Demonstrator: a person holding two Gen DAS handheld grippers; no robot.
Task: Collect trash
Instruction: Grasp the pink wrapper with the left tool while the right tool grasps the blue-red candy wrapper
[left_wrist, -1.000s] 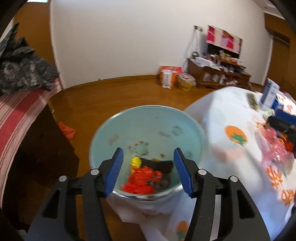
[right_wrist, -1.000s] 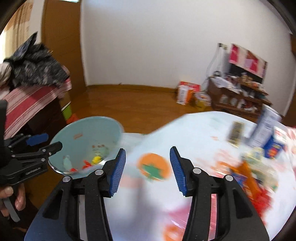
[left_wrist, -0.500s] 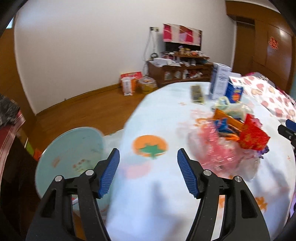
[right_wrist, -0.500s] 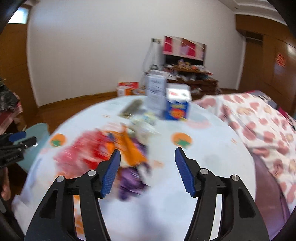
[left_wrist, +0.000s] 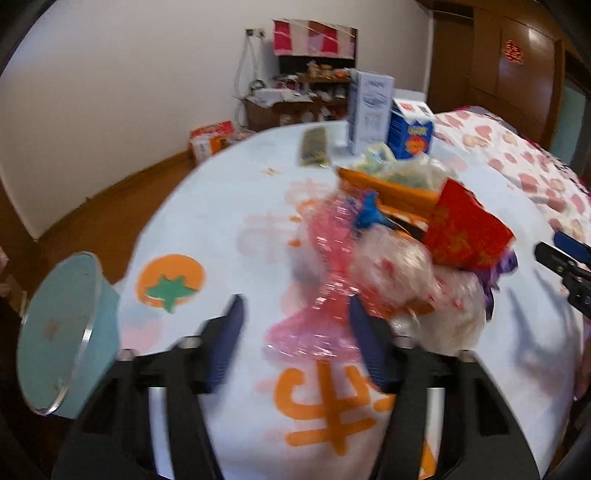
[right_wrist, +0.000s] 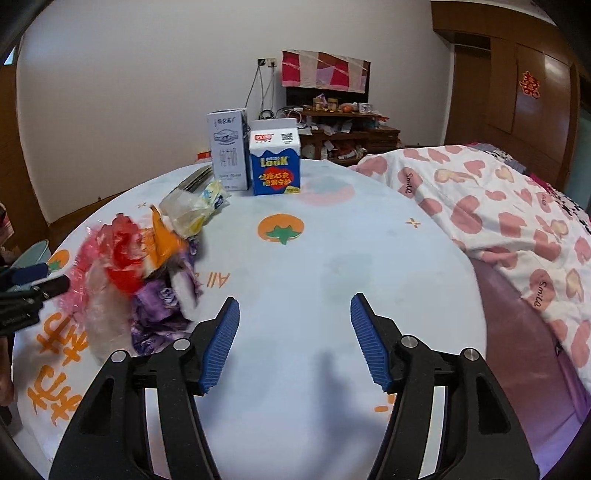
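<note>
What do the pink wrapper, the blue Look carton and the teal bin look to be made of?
Pink wrapper: thin crinkled plastic film, see-through and glossy. Blue Look carton: printed paperboard, by its folded gable top and flat sides. Teal bin: probably painted metal, judging by its shiny silver rim; motion blur leaves it uncertain.

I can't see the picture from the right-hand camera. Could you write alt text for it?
An open, empty hand-held gripper with blue pads hovers over a round table with a white cloth printed with orange fruit. A pile of crumpled wrappers lies to its left, and two cartons, one grey, one blue, stand at the far edge.
</note>
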